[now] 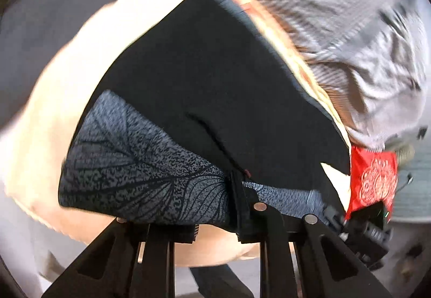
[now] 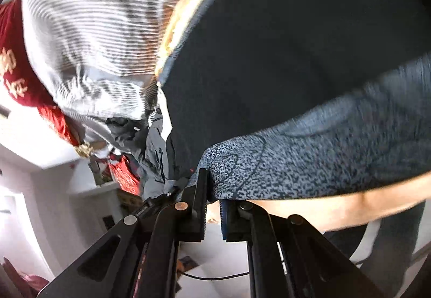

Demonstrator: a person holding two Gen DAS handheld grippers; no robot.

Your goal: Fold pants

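- Left wrist view: the pants (image 1: pixel 215 88) are seen as a broad black cloth with a speckled grey-blue band, printed with dark leaf veins, along the lower edge; they are spread over a pale cream worktop (image 1: pixel 48 136).
- At the left of the pants, only cream worktop and blurred grey floor are shown.
- At the bottom edge of the pants, the left gripper (image 1: pixel 218 230) is seen with its jaws drawn nearly together; a dark seam of the speckled band is pinched at the right-hand jaw, and the hem is draped over both jaws.
- To the right of the pants, a grey striped cloth (image 1: pixel 350 28) is heaped, and a red patterned cloth (image 1: pixel 374 179) lies just beside the pants' right corner.
- Right wrist view: left of the pants (image 2: pixel 296 55), a striped grey-white cloth (image 2: pixel 94 42) and a red cloth with gold characters (image 2: pixel 16 69) are seen, all blurred.
- At the lower edge of the pants, the right gripper (image 2: pixel 212 206) has its jaws almost closed, and the corner of the speckled band is clamped between them.
- Below and right of the pants, a strip of cream worktop (image 2: pixel 336 206) is visible.
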